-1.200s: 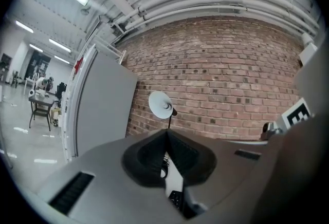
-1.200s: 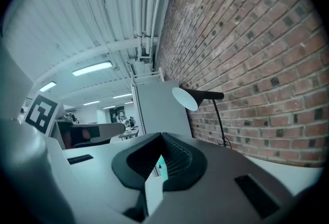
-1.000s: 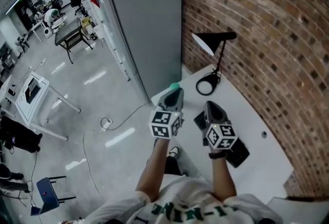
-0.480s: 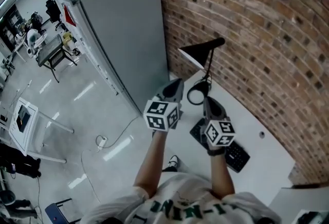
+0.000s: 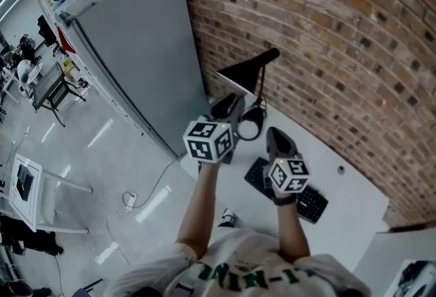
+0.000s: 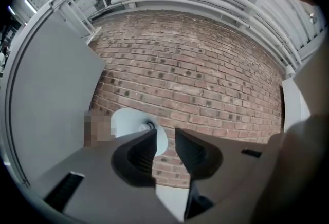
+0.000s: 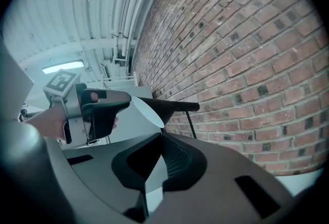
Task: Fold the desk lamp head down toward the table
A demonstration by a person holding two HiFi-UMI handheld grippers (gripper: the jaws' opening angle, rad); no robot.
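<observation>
The black desk lamp stands at the white table's [image 5: 344,204] far end, against the brick wall. Its cone head [image 5: 240,73] is raised on a thin stem [image 5: 259,88] above a ring base [image 5: 249,128]. My left gripper [image 5: 230,102] hangs just left of and below the head. Its jaws are opening, and only wall and table show between them [image 6: 165,135]. The head's white inside [image 6: 128,123] shows behind the left finger. My right gripper [image 5: 274,133] sits lower, over the keyboard, shut on nothing [image 7: 160,138]. It faces the lamp head [image 7: 164,107].
A black keyboard [image 5: 308,201] lies on the table under my right hand. A tall grey cabinet [image 5: 136,50] stands left of the lamp, and the brick wall [image 5: 327,30] rises right behind it. The table's left edge drops to the floor.
Both grippers have moved forward and up toward the lamp. The left one travelled farther and is now beside the lamp head.
</observation>
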